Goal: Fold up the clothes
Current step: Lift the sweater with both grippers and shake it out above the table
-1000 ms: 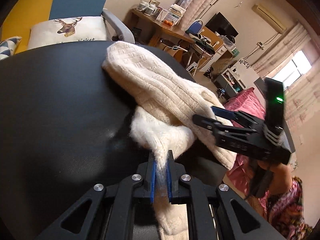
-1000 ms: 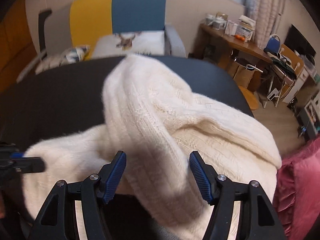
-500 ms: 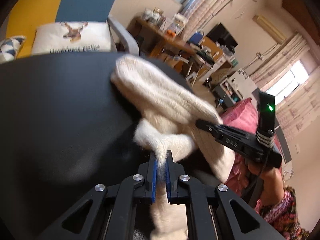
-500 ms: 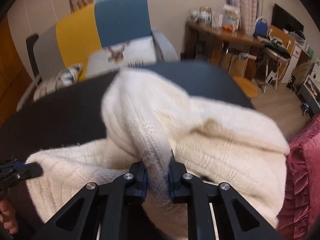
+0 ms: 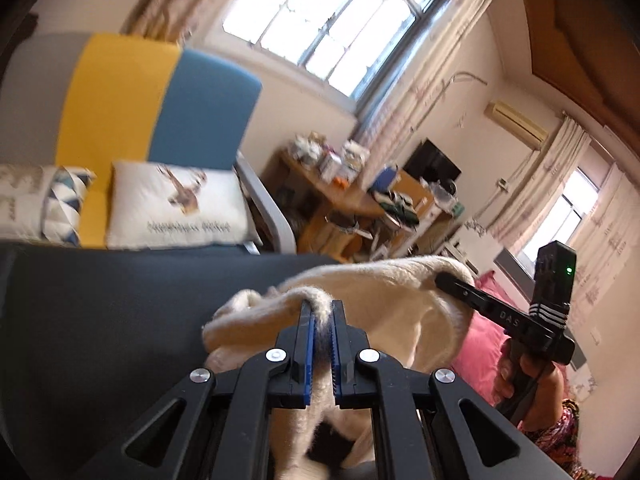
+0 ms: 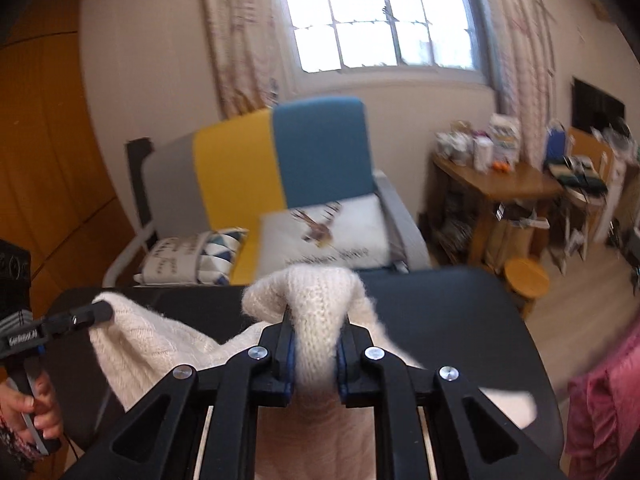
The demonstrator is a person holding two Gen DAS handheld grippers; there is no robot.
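A cream knitted sweater [image 5: 384, 316] hangs lifted between both grippers above the black table [image 5: 120, 304]. My left gripper [image 5: 320, 312] is shut on a thin fold of the sweater. My right gripper [image 6: 316, 328] is shut on a thicker ribbed fold of the sweater [image 6: 316, 304]. In the left wrist view the right gripper [image 5: 444, 280] grips the sweater at the right. In the right wrist view the left gripper [image 6: 104, 312] holds the sweater's left part. The lower part of the sweater is hidden behind the fingers.
A yellow, blue and grey armchair [image 6: 280, 160] with a deer cushion [image 6: 332, 236] stands behind the table [image 6: 460, 320]. A cluttered wooden desk [image 6: 496, 184] and a small stool [image 6: 524, 280] are at the right. Pink bedding [image 5: 484, 340] lies to the right.
Both grippers have risen and tilted up, lifting the sweater off the table. The right gripper, open a second ago, closed on the ribbed fold and stays shut.
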